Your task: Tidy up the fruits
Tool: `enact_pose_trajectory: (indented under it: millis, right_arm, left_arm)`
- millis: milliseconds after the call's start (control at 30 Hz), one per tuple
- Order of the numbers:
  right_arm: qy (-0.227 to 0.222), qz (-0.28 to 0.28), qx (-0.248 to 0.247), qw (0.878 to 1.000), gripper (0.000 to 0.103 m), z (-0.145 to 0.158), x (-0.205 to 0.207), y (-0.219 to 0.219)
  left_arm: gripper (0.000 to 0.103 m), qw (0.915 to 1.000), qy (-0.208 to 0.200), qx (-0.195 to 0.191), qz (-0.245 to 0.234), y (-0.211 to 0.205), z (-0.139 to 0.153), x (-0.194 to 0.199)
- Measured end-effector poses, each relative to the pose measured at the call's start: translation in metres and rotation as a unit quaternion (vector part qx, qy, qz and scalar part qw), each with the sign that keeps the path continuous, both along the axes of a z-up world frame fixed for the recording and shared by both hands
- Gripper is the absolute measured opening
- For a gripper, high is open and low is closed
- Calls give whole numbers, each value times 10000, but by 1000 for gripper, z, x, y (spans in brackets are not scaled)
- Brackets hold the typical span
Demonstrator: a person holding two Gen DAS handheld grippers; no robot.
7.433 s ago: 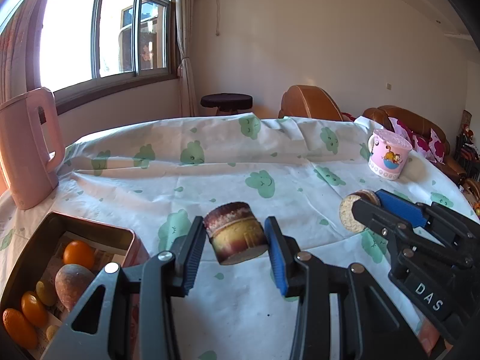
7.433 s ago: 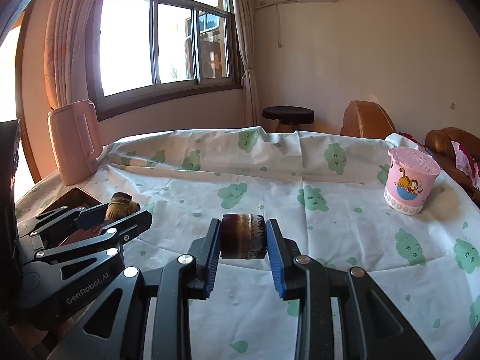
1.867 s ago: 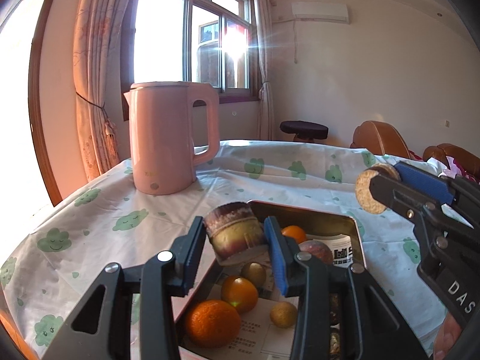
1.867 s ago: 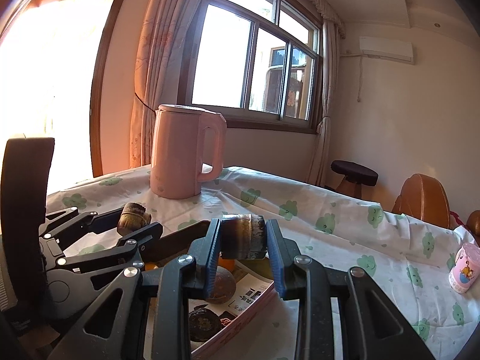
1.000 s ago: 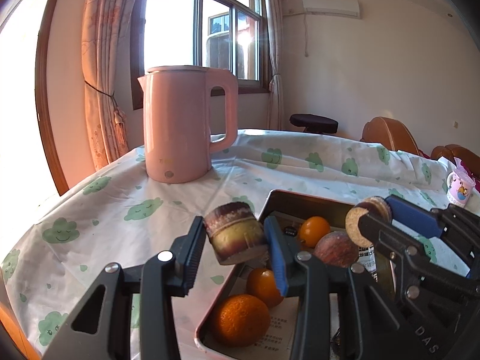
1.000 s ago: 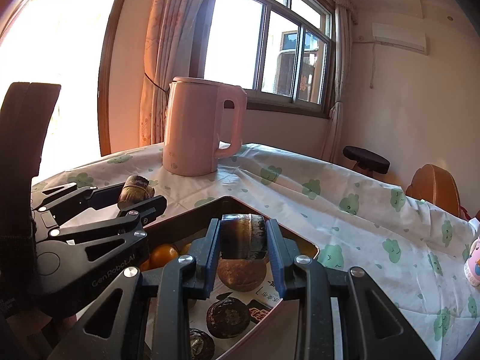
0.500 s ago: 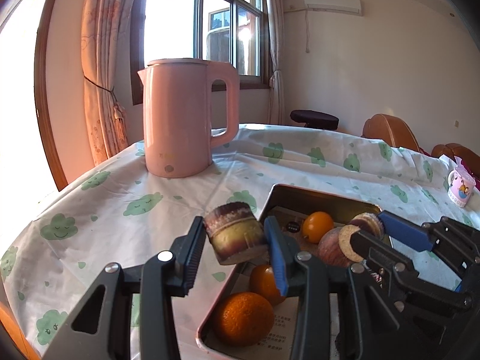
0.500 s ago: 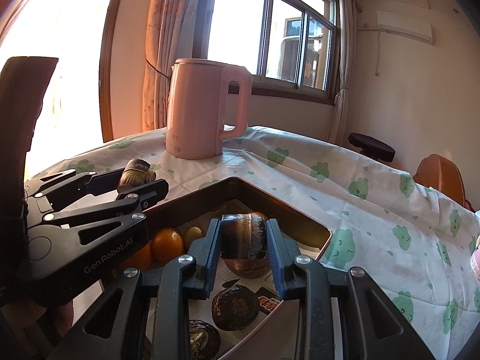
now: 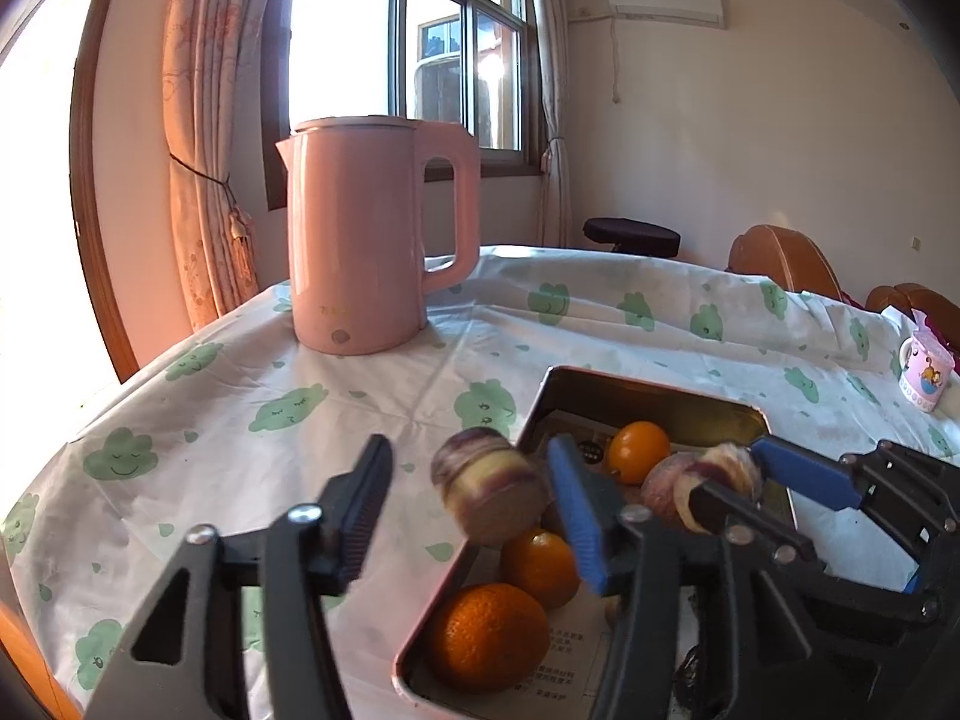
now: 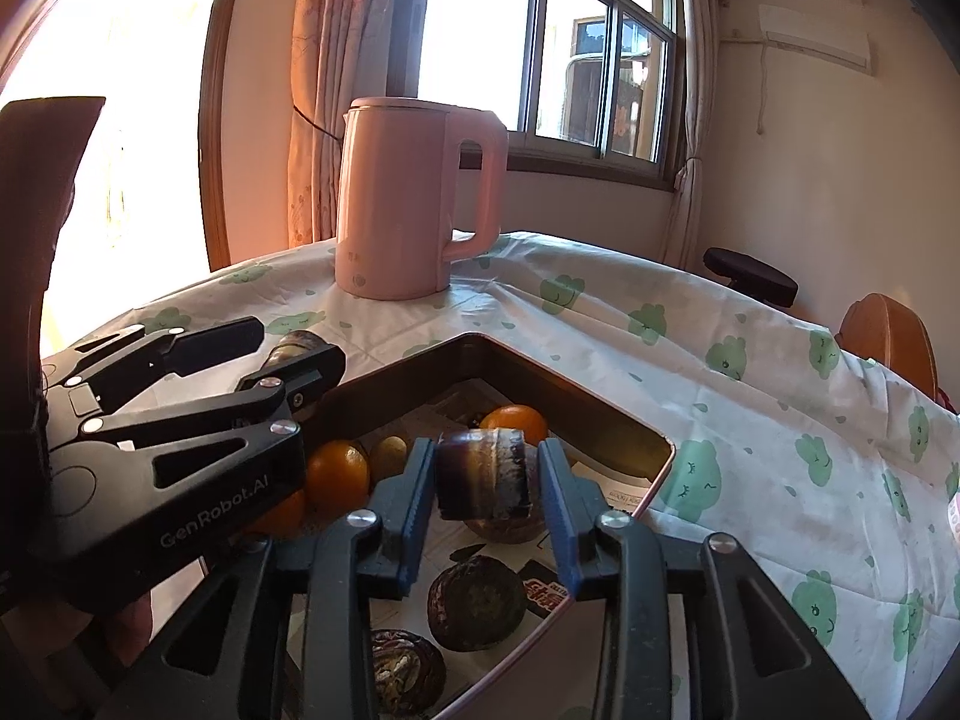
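Fruits already fill much of the metal tin [image 9: 654,384]: oranges [image 9: 489,636], a few dark round ones and a paper sheet under them. The step in hand looks like the drop-off of two cut cane chunks into it.

The left gripper [image 9: 468,504] has its jaws spread wide. The left chunk [image 9: 489,495] leans on the blue finger alone, with clear air on its other side, so nothing clamps it. It sits right over the tin's rim, at the cloth side.

The right gripper [image 10: 486,498] hovers over the middle of the tin with the right chunk [image 10: 483,474] between its pads. A thin gap seems to show at one pad, but the chunk is blurred, and I cannot tell whether it is gripped or loose.

Next, I judge, the left chunk needs a nudge inward or it may strike the rim and roll onto the tablecloth [image 9: 240,420]. Then both tongs lift straight up.

Room is tight between the two tools, which stand just beside each other. The pink kettle [image 9: 360,240] stands well apart behind the tin, and open cloth lies to the left
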State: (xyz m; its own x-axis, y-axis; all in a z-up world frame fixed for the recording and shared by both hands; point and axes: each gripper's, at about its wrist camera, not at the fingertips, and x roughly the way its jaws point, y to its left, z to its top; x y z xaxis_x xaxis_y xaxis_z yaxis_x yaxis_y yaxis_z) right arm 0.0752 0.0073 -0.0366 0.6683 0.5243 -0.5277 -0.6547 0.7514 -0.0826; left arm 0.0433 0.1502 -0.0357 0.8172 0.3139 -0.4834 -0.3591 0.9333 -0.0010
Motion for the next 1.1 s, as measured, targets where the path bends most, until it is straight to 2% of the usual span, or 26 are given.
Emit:
enact_pose_trajectory:
  millis: [67, 133, 300, 400, 600, 833, 1100]
  right_arm:
    - [2, -56, 26, 10000, 59, 0, 0, -2]
    - [-45, -119, 78, 9999, 62, 2, -2, -5]
    - [-184, -427, 152, 9988, 65, 4, -6, -14]
    - [-194, -681, 390, 9967, 68, 7, -4, -28]
    - [-68, -958, 789, 9922, 68, 10, 3, -47]
    - [-106, -1004, 766, 9919, 71, 10, 3, -46]
    - [-102, -1044, 774, 9915, 73, 10, 3, -47]
  left_arm:
    - [70, 10000, -62, -60, -9, 2, 1, -3]
    - [76, 9999, -122, -95, 9, 4, 1, -5]
    - [79, 9997, -237, -95, 12, 4, 3, -9]
    - [84, 9994, -336, -118, 30, 5, 4, -13]
    - [85, 9992, -404, -59, 37, 3, 6, -15]
    - [92, 9990, -444, -16, 95, 2, 7, -17]
    - [92, 9989, -444, -3, 113, 3, 7, -17]
